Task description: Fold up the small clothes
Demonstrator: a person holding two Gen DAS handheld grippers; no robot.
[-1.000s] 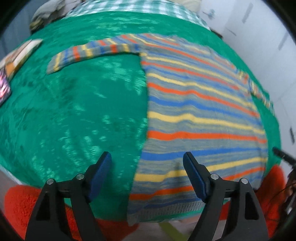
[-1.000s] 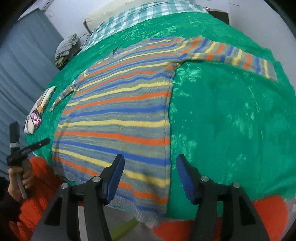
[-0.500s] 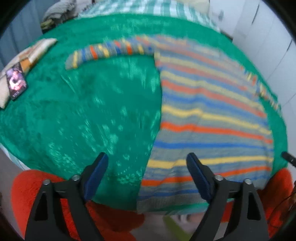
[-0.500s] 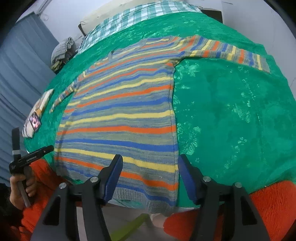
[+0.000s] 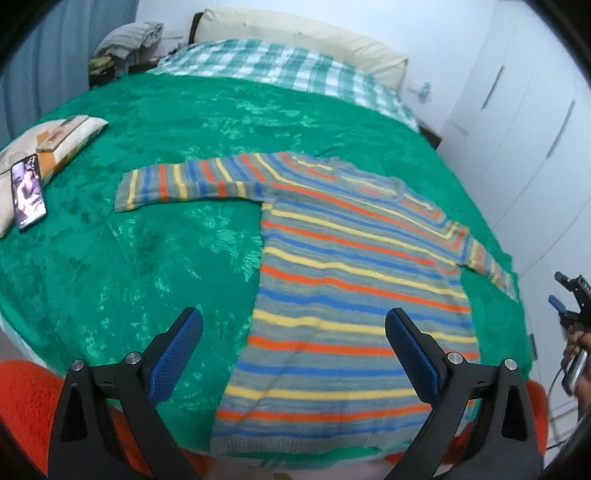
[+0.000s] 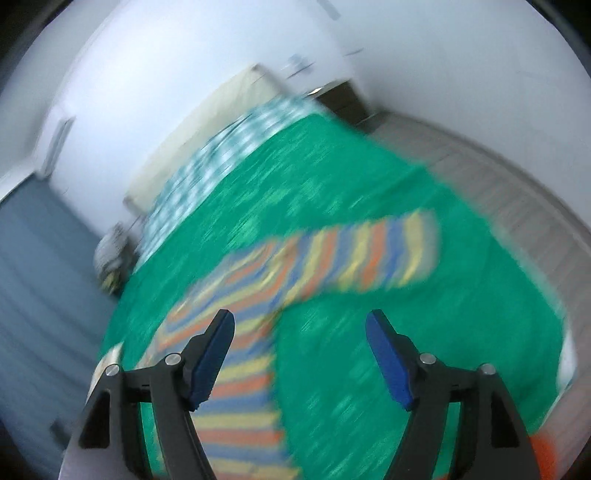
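Striped sweater lies flat on green bedspread, sleeves spread out. Checked sheet & cream headboard at far end; white wardrobe on right. Phone on pillow, left edge. Left tongs & right tongs both opening, nothing gripped.

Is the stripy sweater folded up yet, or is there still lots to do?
Not folded yet. The stripy sweater lies spread flat on the green blanket, with both sleeves stretched out to the sides, so only the laying-out looks done. Nothing is in hand: the left gripper and the right gripper are both opening with no cloth between their pads. Folding in the sleeves and then the body is all still left.
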